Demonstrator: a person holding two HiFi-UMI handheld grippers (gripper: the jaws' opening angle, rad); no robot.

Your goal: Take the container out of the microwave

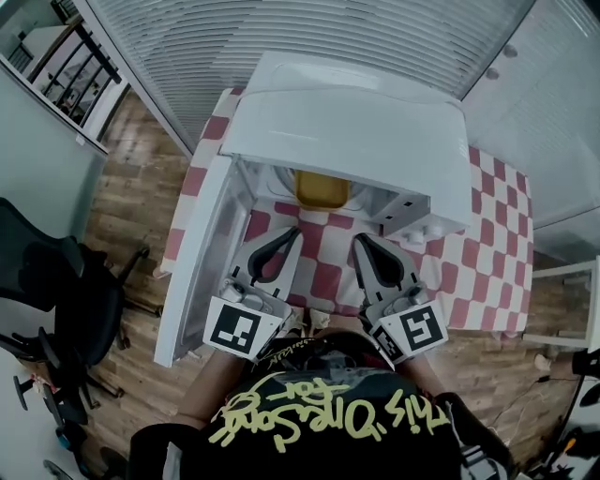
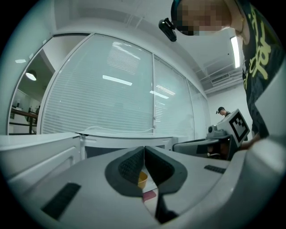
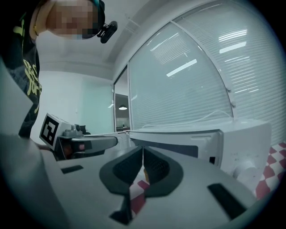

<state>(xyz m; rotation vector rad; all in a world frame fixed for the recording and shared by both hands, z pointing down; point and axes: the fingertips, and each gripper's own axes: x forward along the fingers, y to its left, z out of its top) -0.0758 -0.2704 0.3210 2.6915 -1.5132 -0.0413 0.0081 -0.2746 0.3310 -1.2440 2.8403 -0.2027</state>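
- Wood-plank floor [image 1: 131, 206] below, white slatted blinds [image 1: 281, 28] behind, and in the middle a tabletop [image 1: 492, 253] under a red-and-white check cloth.
- Yellow container [image 1: 322, 188] upright inside the white microwave [image 1: 375, 131], on the cavity floor near the middle. Only its front part visible under the oven's roof from the head view.
- Microwave on the tabletop, its door [image 1: 192, 262] swung wide to the left side of the head view. Control panel with knobs [image 1: 424, 232] at the right of the opening.
- Left gripper [image 1: 296, 231] held level, tips just before the open cavity, near the container but apart from it.
- Jaws of the left gripper clenched pad to pad with nothing between them. In the left gripper view, a patch of yellow beyond the closed tips, over the check cloth.
- Right gripper [image 1: 357, 240] level as well, beside the left one, tips before the right half of the opening, below the control panel.
- Jaws of the right gripper likewise pressed together and empty, with check cloth showing past them in the right gripper view.
- Square-marker cube at the rear of each gripper, left [image 1: 236, 328] and right [image 1: 422, 328].
- Black shirt with yellow lettering [image 1: 319, 422] along the bottom of the head view.
- Black office chair [image 1: 56, 281] on the floor at the left, well apart from the tabletop.
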